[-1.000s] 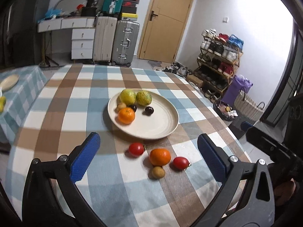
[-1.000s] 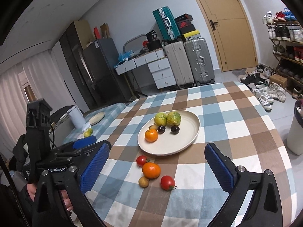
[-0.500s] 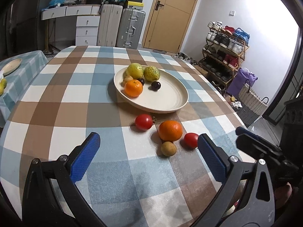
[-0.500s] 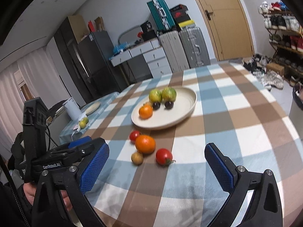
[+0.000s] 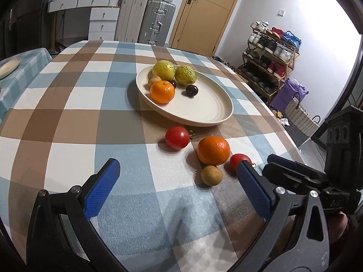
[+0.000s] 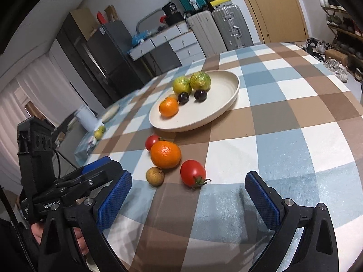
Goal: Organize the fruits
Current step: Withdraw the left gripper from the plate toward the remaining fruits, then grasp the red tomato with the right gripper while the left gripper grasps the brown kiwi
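both grippers have dropped lower and closer to the loose fruit than a second ago, so the pieces fill more of each view. round table under a blue, brown and white checked cloth (image 5: 68,122) carries everything. wide cream ceramic plate (image 5: 204,111) sits past the loose group and already holds two yellow-green fruits, a small orange, two dark plums and a small brown fruit. left gripper (image 5: 177,185) is spread wide and empty, blue pads hovering above the cloth. right gripper (image 6: 188,195) is likewise spread wide and empty. large loose orange (image 6: 165,154) lies just short of the plate, touching or nearly touching its neighbours. red tomato with green stem (image 6: 192,173) lies straight ahead of the right gripper, near the middle of its opening, stem toward the tool. second red tomato (image 5: 177,137) lies nearest the plate, ahead of the left gripper. small round brown fruit (image 6: 155,175) lies left of the stemmed tomato, toward the right gripper's left pad. judgement: the right hand is nearer the stemmed tomato, likely the next pick.
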The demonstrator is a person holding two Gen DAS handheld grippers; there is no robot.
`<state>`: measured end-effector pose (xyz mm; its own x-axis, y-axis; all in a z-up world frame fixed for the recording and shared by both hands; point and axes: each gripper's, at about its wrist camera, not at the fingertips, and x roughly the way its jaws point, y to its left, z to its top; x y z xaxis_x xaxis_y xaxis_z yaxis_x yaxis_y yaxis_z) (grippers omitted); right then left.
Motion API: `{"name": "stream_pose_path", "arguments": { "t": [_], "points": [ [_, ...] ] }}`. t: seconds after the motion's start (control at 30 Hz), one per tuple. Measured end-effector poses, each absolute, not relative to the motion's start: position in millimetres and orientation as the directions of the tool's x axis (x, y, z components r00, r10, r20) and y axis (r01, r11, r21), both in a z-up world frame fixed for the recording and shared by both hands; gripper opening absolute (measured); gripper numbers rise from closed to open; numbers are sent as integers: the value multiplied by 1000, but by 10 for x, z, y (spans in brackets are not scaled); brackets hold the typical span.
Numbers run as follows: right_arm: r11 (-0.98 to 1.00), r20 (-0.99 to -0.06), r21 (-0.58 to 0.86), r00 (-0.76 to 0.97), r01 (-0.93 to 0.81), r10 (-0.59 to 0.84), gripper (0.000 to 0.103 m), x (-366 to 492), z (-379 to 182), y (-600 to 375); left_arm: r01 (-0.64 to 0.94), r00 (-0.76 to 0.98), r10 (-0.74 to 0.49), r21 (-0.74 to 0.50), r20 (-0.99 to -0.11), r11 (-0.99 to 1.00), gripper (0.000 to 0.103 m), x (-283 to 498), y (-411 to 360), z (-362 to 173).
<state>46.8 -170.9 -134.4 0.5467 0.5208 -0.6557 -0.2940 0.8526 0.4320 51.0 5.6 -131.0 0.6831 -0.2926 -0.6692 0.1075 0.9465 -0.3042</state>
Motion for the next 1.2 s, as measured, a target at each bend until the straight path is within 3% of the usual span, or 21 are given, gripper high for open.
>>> {"name": "stream_pose_path", "arguments": {
  "t": [0.17, 0.37, 0.57, 0.7, 0.93, 1.2],
  "points": [
    [857, -677, 403, 526, -319, 514, 95, 573, -1333, -1630, 100, 679, -296, -314, -672, 944, 102, 577, 89, -1339],
    [872, -717, 375, 498, -315, 488, 73, 671, -1418, -1595, 107, 675, -322, -344, -664, 933, 102, 635, 137, -1358],
    [879, -736, 347, 486, -328, 472, 42, 691, -1462, -1564, 121, 669, -351, -369, -655, 921, 102, 683, 147, -1366],
    [871, -737, 335, 476, -359, 480, 31, 683, -1448, -1517, 117, 663, -350, -371, -661, 921, 102, 711, 144, -1376],
    [870, -751, 312, 462, -382, 472, 28, 711, -1429, -1476, 128, 627, -388, -403, -675, 906, 102, 758, 160, -1455],
    [857, -704, 359, 495, -370, 508, 28, 755, -1371, -1617, 182, 600, -411, -383, -686, 906, 102, 756, 28, -1460]
  ]
}}
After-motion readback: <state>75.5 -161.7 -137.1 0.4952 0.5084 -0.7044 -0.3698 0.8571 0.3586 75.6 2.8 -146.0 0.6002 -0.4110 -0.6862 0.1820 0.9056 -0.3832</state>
